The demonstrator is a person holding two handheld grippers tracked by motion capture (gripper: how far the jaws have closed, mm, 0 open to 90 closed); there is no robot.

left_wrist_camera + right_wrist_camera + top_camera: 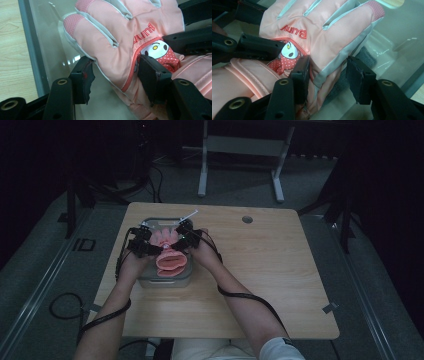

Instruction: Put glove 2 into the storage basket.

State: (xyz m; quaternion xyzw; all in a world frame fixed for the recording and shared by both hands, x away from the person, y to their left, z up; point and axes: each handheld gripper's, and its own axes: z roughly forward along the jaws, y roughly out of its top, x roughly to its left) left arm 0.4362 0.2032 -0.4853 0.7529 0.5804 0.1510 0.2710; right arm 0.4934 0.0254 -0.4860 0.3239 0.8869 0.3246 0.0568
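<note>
- Pink glove (pixel 170 254) lies in a clear lidless container (pixel 165 281) on the wooden surface (pixel 260 270), at about 9 o'clock from the surface's centre in the high view.
- Glove fingers point to 12 o'clock, cuff toward the person at 6.
- Left gripper (pixel 145 245) sits at the glove's 9 o'clock edge, right gripper (pixel 186 239) at its 3 o'clock edge.
- Left gripper view: jaws partly open and straddling the glove's (pixel 120 32) outer edge. One jaw is on top by the cartoon patch (pixel 160 52), the other off the fabric edge over the container floor. No squeeze visible.
- Right gripper view: jaws also partly open, astride the grey-trimmed side of the glove (pixel 324 27). Inner jaw rests on the fabric beside the patch (pixel 287 56), outer jaw stands clear of it.
- The left gripper's jaw (pixel 254 47) lies across the glove at 9 o'clock in that view.
- Red lettering (pixel 143 33) runs just above the patch.
</note>
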